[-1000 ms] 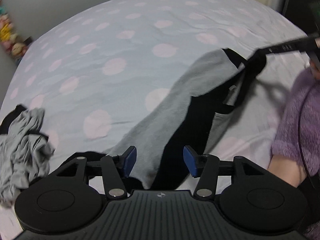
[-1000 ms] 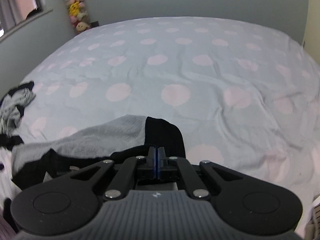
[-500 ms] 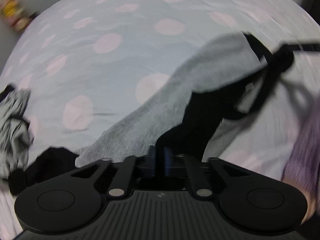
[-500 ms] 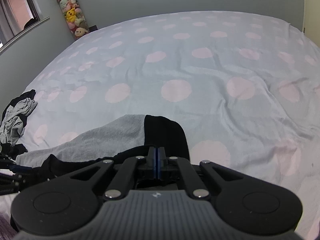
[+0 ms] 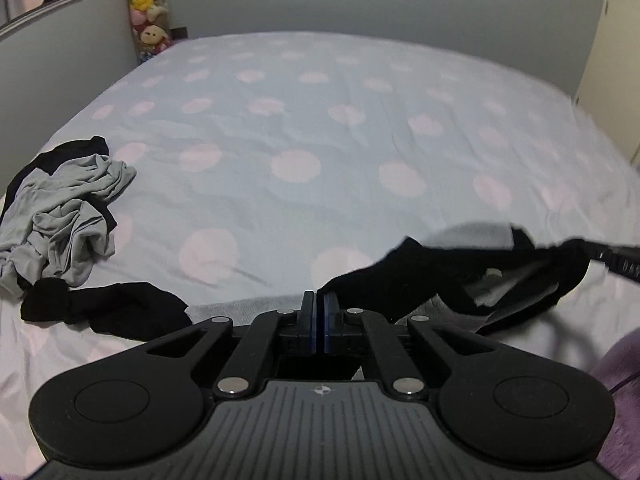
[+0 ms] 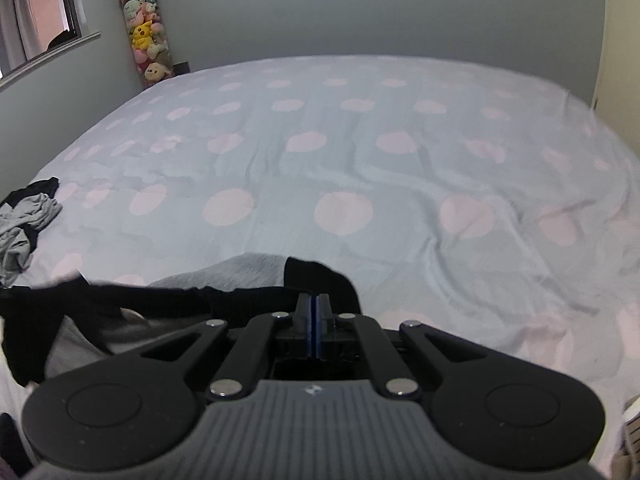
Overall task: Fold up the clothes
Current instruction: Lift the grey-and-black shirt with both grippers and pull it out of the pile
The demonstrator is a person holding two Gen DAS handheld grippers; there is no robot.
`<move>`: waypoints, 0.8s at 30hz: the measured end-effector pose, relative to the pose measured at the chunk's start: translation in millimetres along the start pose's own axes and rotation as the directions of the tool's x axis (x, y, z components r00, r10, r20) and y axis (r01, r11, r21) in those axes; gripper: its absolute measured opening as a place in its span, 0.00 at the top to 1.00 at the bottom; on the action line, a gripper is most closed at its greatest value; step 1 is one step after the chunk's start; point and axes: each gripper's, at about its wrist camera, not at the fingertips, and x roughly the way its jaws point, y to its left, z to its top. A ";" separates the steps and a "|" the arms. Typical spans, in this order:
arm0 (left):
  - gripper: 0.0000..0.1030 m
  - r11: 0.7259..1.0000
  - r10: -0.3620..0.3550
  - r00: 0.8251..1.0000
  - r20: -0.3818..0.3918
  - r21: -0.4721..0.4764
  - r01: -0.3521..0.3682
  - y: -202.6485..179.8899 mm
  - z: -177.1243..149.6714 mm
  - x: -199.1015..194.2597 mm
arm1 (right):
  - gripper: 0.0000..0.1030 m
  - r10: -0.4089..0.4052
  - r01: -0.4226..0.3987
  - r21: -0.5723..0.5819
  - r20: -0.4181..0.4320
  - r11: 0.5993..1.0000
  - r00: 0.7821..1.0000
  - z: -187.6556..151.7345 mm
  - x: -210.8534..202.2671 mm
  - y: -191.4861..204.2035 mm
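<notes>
Polka-dot bedsheet (image 5: 320, 128); plush toy stack (image 6: 148, 40) in corner; window (image 6: 36, 12) at left wall.

A crumpled pile of clothes (image 5: 64, 216) lies at the left edge of the bed (image 5: 320, 128). One garment (image 5: 432, 280) stretches along the near edge, between the two hand-held grippers. Stuffed toys (image 6: 146, 36) stand stacked beyond the bed's far left corner.

White letters "DAR" on black band (image 5: 618, 262), rest cut off
</notes>
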 end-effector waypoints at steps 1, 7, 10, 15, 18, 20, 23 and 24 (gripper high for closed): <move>0.99 1.000 -0.003 1.000 0.019 -0.016 0.003 2.6 0.9 -4.1 | 0.98 -0.010 0.010 -0.013 0.014 1.000 1.000 1.6 -3.5 2.1; 0.99 0.995 0.004 0.988 0.154 -0.102 0.011 20.3 11.7 -38.7 | 0.98 -0.026 0.032 -0.041 0.146 0.999 0.989 21.3 -39.1 20.1; 0.99 0.991 0.019 0.973 0.231 -0.136 0.012 28.0 19.5 -62.2 | 0.98 -0.024 0.037 -0.053 0.227 0.998 0.974 36.1 -62.4 29.7; 0.99 0.986 0.032 0.935 0.353 -0.167 0.030 38.2 31.4 -106.3 | 0.98 -0.008 0.044 -0.097 0.351 0.994 0.937 58.7 -103.7 44.6; 0.99 0.982 0.042 0.901 0.432 -0.186 0.044 46.9 38.4 -137.5 | 0.98 0.015 0.044 -0.131 0.417 0.990 0.909 69.5 -129.8 52.5; 0.99 0.982 0.052 0.873 0.485 -0.183 0.043 51.1 41.5 -160.3 | 0.98 0.039 0.031 -0.145 0.456 0.989 0.889 76.1 -149.0 56.0; 0.99 0.987 0.040 0.830 0.556 -0.154 0.055 56.9 47.7 -196.4 | 0.98 0.074 0.014 -0.163 0.523 0.987 0.849 84.6 -180.8 60.9; 0.99 0.988 0.028 0.814 0.580 -0.143 0.067 59.3 49.3 -209.9 | 0.98 0.084 0.010 -0.168 0.546 0.986 0.834 87.1 -191.2 62.3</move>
